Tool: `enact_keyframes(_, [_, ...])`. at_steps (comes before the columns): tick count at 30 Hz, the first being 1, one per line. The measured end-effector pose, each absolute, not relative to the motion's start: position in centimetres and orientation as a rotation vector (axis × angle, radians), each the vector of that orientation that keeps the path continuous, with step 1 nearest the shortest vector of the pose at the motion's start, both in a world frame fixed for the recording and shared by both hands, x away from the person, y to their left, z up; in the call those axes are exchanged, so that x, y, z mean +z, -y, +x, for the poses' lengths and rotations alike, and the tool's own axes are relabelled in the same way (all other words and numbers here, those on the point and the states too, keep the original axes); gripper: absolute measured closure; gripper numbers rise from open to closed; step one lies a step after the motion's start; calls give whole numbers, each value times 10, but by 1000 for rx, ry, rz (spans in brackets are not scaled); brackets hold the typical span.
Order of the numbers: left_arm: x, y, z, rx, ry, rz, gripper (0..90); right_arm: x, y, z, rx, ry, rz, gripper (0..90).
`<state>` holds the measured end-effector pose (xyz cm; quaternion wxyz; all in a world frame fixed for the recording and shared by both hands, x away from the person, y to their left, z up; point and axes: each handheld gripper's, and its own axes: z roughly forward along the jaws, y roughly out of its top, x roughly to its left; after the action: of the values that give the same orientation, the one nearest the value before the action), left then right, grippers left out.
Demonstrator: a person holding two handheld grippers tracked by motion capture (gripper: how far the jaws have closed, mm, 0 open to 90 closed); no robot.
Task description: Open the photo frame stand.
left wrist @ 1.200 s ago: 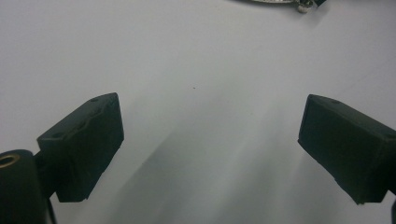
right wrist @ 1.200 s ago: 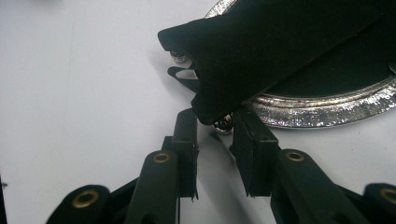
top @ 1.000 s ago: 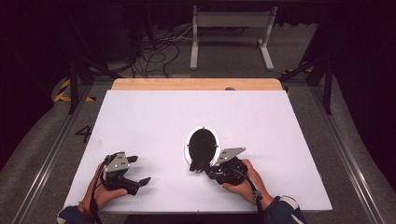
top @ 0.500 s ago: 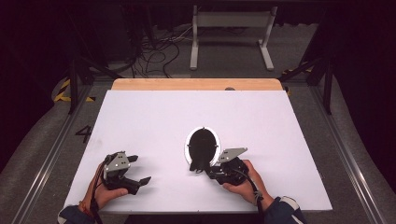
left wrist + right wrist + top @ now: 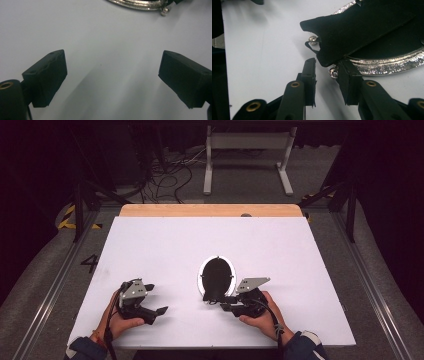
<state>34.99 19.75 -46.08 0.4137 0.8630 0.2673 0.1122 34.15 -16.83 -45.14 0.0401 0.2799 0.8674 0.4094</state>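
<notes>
Thing in hand: an oval picture frame (image 5: 217, 278) lying face down on the white table (image 5: 300, 250), its black back and fold-out stand (image 5: 352, 30) upward, directly ahead of the right gripper (image 5: 226, 304).
Right gripper: jaws part open and just widened a little; the stand's lower corner sits between the fingertips (image 5: 310, 70), but the pads do not look pressed on it, so nothing is held.
Left gripper (image 5: 152, 299): jaws wide apart over bare table, holding nothing; the frame's rim (image 5: 136, 4) lies ahead and well apart.
Materials: bright textured silver rim with small ball feet (image 5: 333, 73); matte black back, velvety in look.
Handling, judged: light but rigid; any glass would be fragile, and the polished rim slippery.
Where to hold: the thin, flat stand edge, nearest the right jaws, offers better purchase than the curved metal.
</notes>
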Motion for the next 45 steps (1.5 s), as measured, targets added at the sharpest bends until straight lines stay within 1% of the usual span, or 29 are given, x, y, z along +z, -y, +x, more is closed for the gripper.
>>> enact_keyframes(6, [-457,-179,362,279,-656,2172,122,-453,171,346,1381,-2667,948,652])
enact_keyframes(9, [-456,-165,369,285,-635,2184,130,-454,170,350,1404,-2684,979,617])
enact_keyframes(13, [-454,-147,377,278,-607,2210,140,-454,171,353,1424,-2673,1002,615])
enact_keyframes(16, [-453,-137,381,296,-581,2224,153,-452,173,354,1462,-2662,1024,608])
enact_keyframes(19, [-451,-129,381,283,-555,2230,216,-450,175,354,1462,-2639,1043,612])
enact_keyframes(20, [-450,-129,381,276,-536,2227,267,-449,175,354,1446,-2627,1060,616])
enact_keyframes(21, [-448,-128,381,288,-518,2231,348,-448,175,354,1451,-2624,1066,617])
enact_keyframes(22, [-448,-127,380,290,-513,2230,378,-447,176,354,1462,-2615,1063,619])
enact_keyframes(26, [-446,-125,380,235,-467,2222,603,-444,176,355,1480,-2597,1061,622])
enact_keyframes(27, [-446,-123,380,233,-457,2232,622,-443,176,355,1482,-2596,1058,623])
enact_keyframes(29, [-446,-121,380,240,-437,2242,723,-442,176,355,1486,-2589,1057,624])
enact_keyframes(30, [-445,-118,380,230,-424,2249,723,-441,176,355,1489,-2584,1055,625])
enact_keyframes(33, [-444,-110,379,214,-379,2266,825,-439,176,355,1488,-2581,1065,630])
enact_keyframes(34, [-445,-106,379,209,-363,2276,872,-439,176,356,1489,-2585,1069,633])
enact_keyframes(37, [-446,-97,379,204,-347,2294,899,-439,175,355,1471,-2591,1062,634])
enact_keyframes(42, [-445,-90,380,211,-345,2286,900,-438,173,353,1430,-2586,1024,651])
enact_keyframes(43, [-444,-89,380,209,-353,2269,900,-438,172,352,1416,-2590,1004,682])
enact_keyframes(45, [-443,-89,380,214,-351,2268,899,-438,172,352,1416,-2592,992,699])
